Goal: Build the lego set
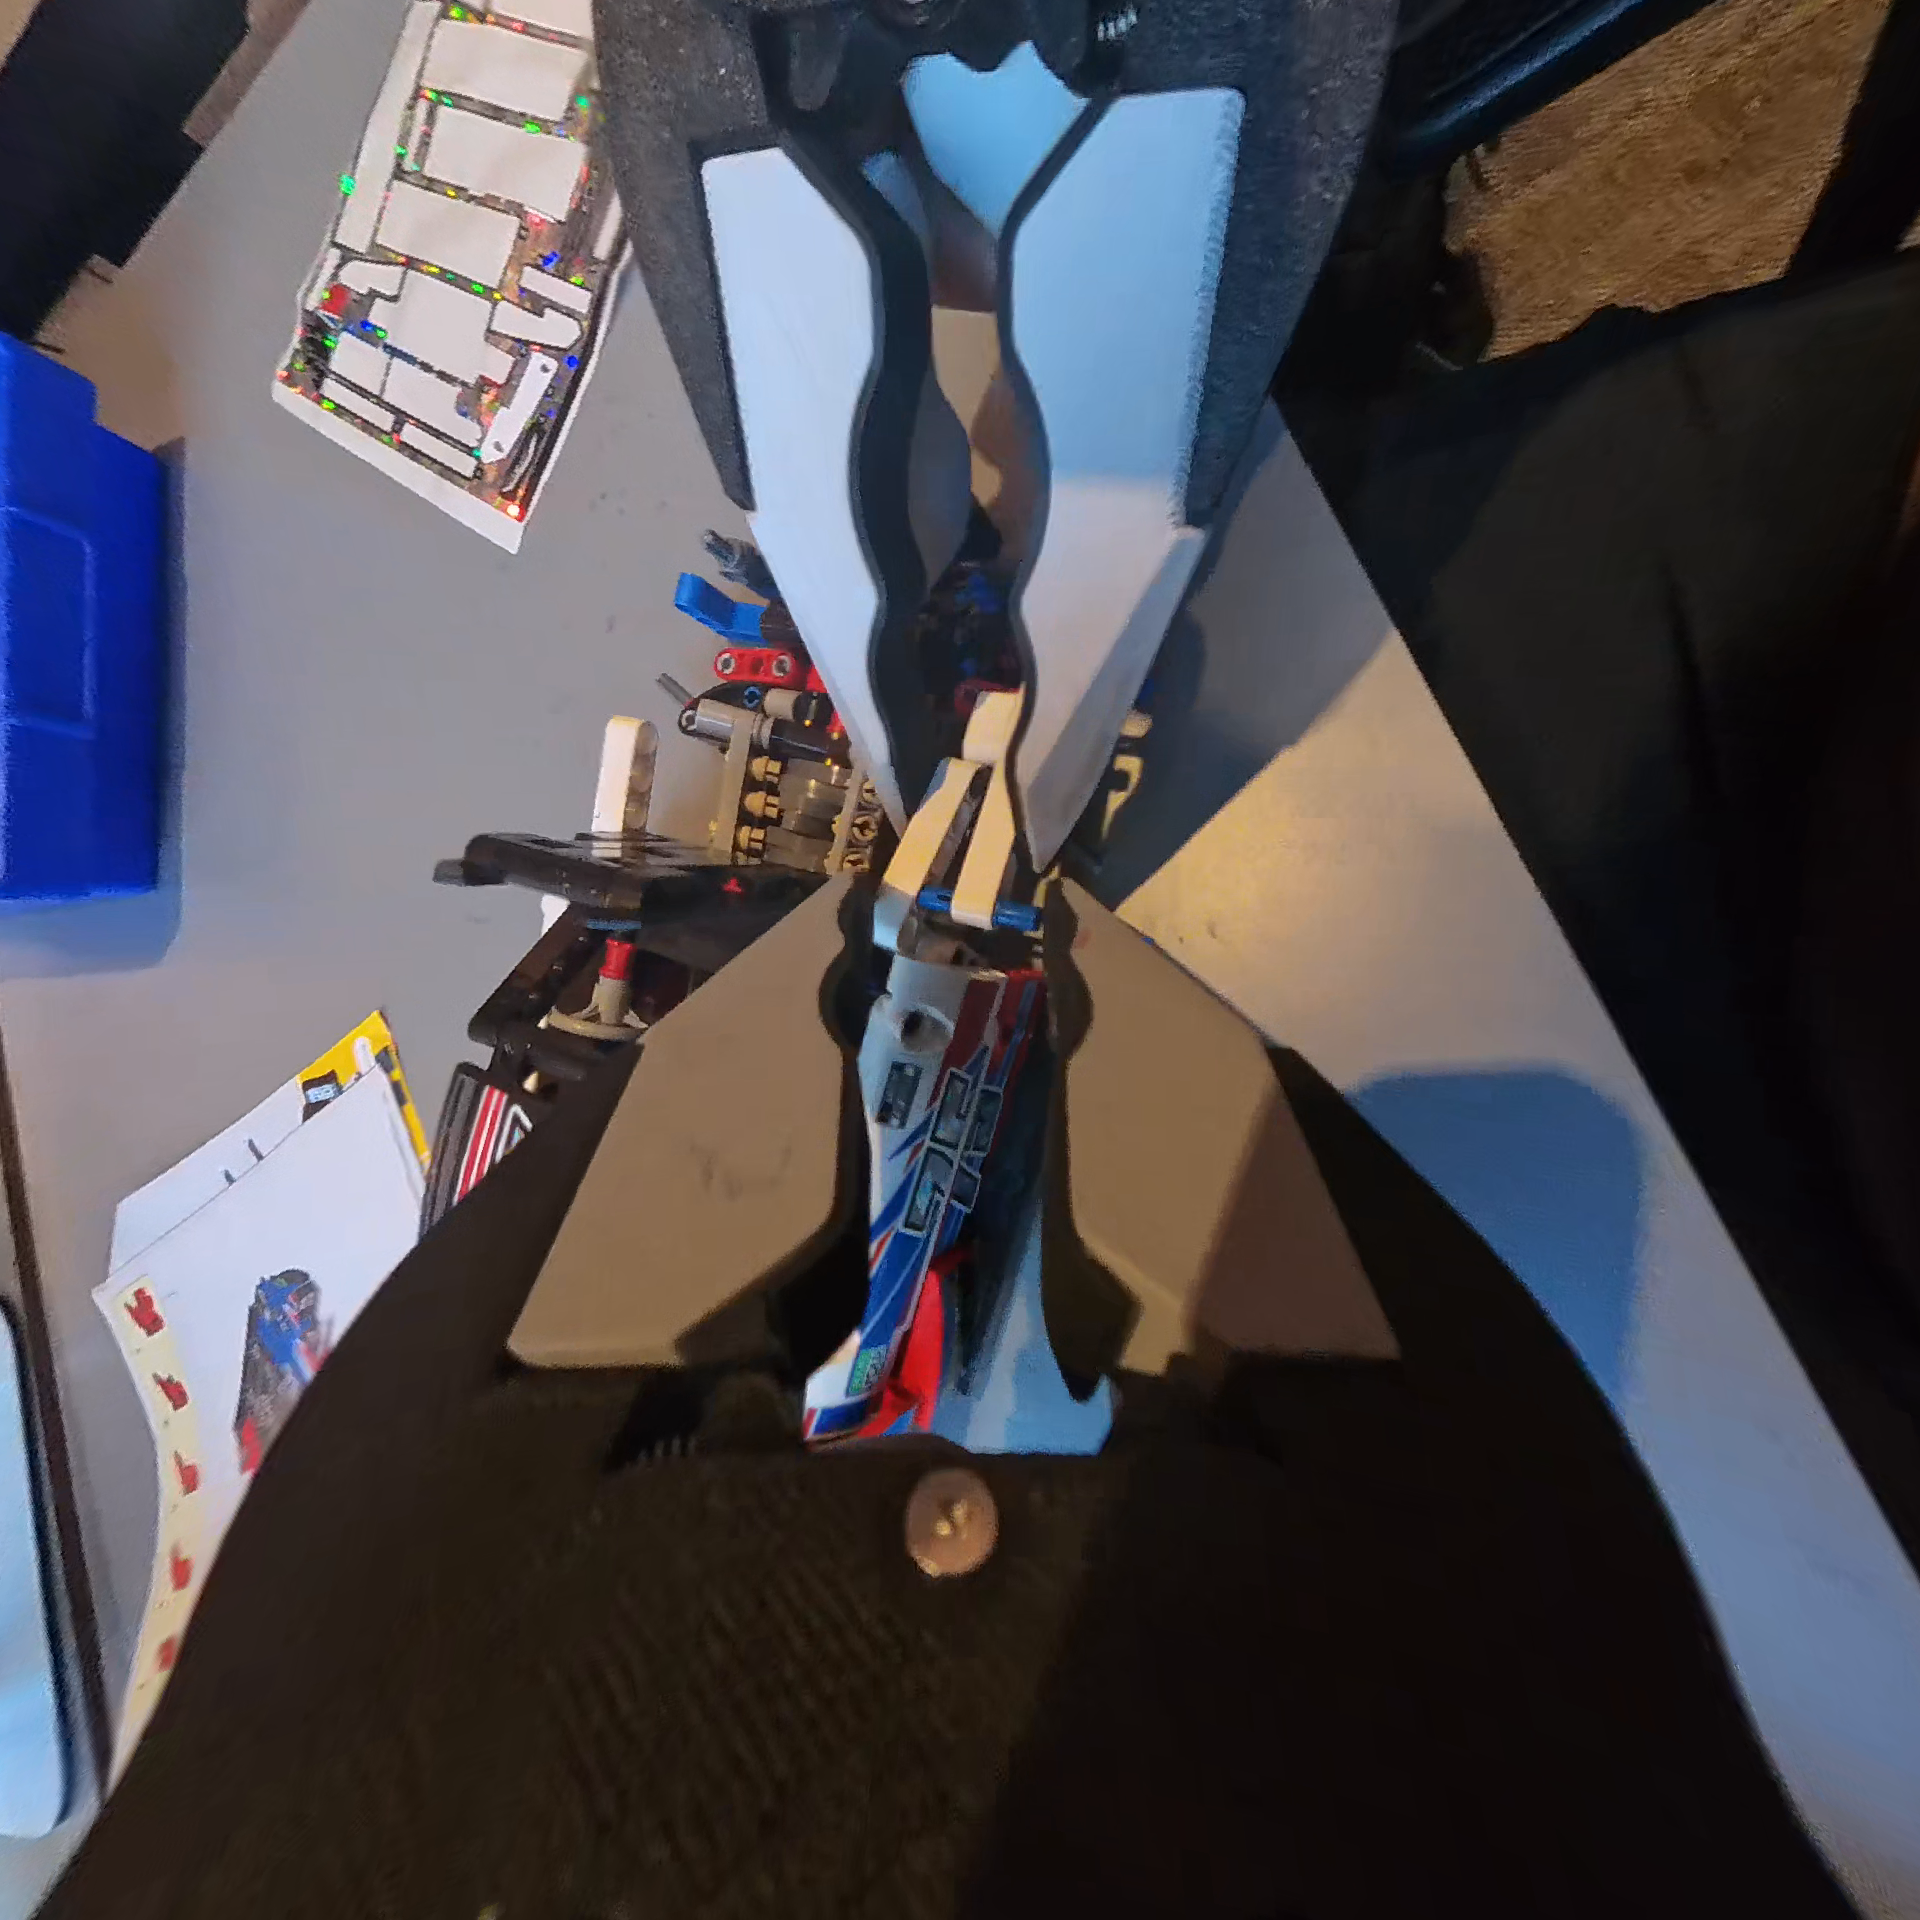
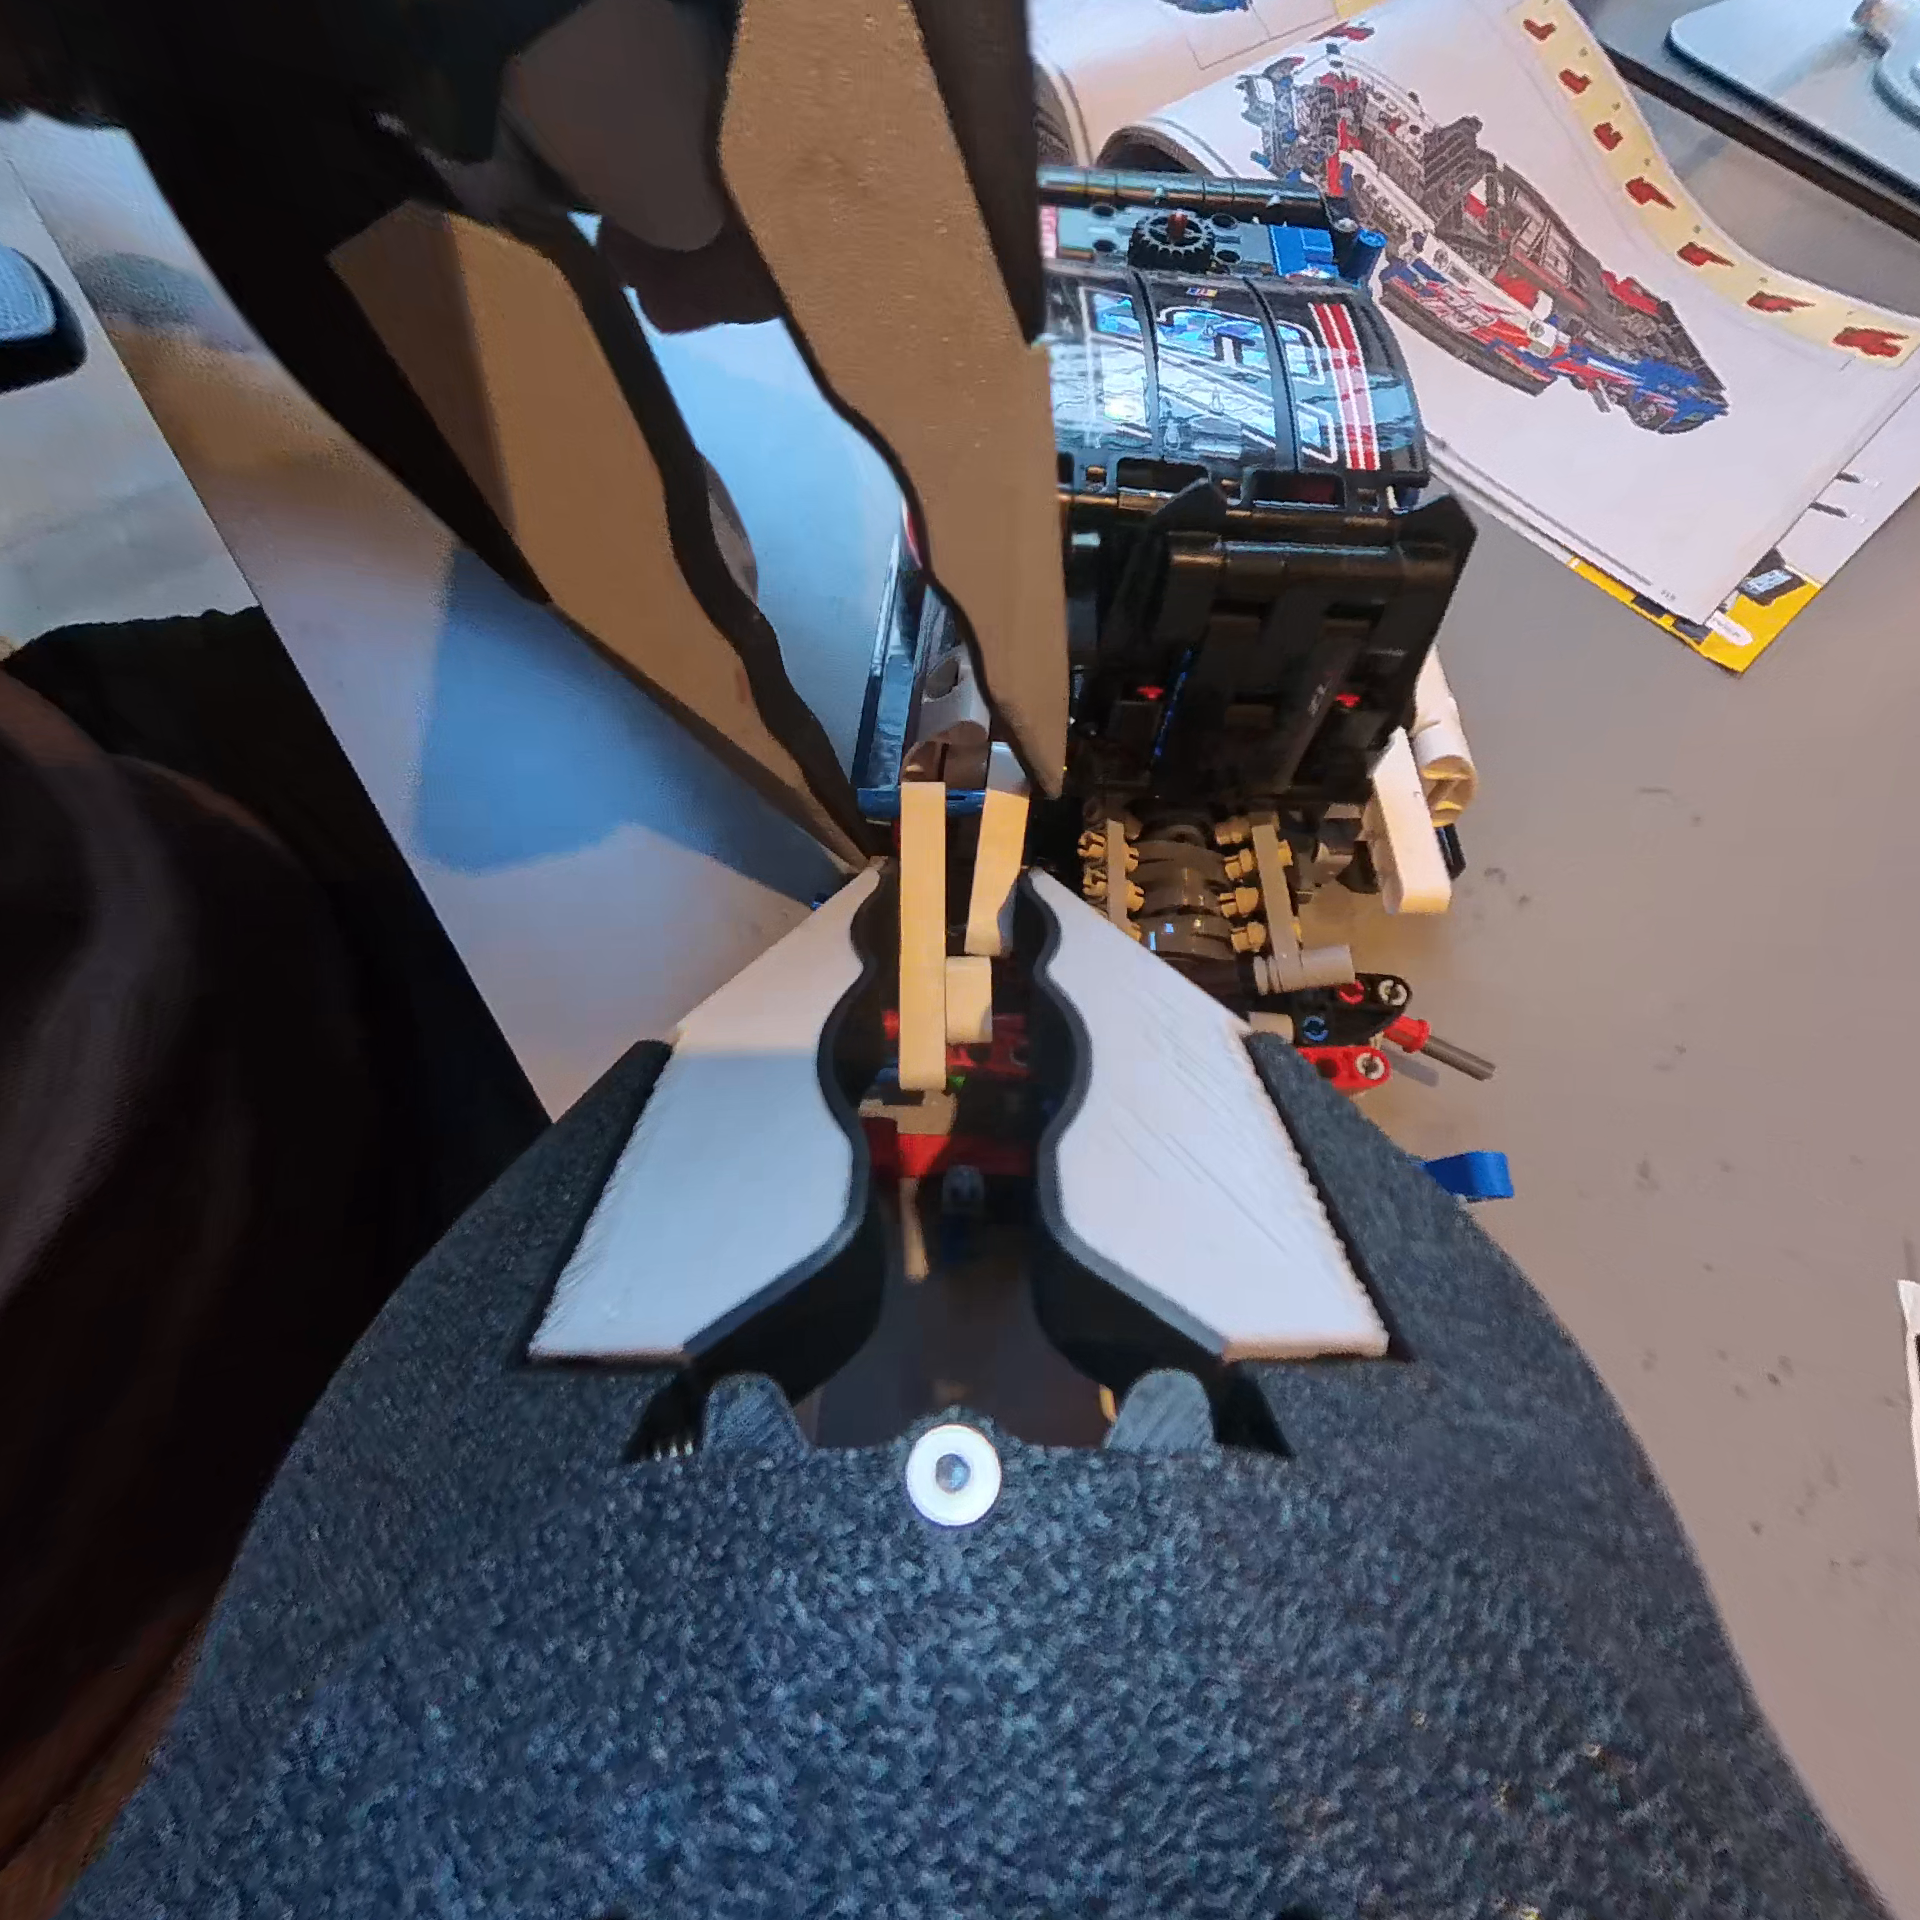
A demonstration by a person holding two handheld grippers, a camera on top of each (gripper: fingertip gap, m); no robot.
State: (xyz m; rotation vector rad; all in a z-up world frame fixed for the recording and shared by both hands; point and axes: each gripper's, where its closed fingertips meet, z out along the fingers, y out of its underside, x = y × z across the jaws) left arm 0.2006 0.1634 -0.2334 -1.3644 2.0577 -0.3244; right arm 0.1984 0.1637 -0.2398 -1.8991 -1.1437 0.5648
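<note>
A: Two grippers on the car (image 2: pixel 1247 582), at the table (image 2: pixel 1662 1039) edge?

B: Yes. Your left gripper (image 1: pixel 951 914) clamps its stickered panel (image 1: pixel 935 1143), and your right gripper (image 2: pixel 961 883) pinches a white beam (image 2: pixel 923 935). The decal lettering is blurred. Only your left view shows the sticker sheet (image 1: pixel 447 260).

Printed decals are showing on the lego car's (image 2: pixel 1226 384) black roof, too blurred to read. Beyond the car, an instruction booklet (image 2: pixel 1558 260) and a sticker sheet (image 1: pixel 447 270) are showing illegible print.
</note>
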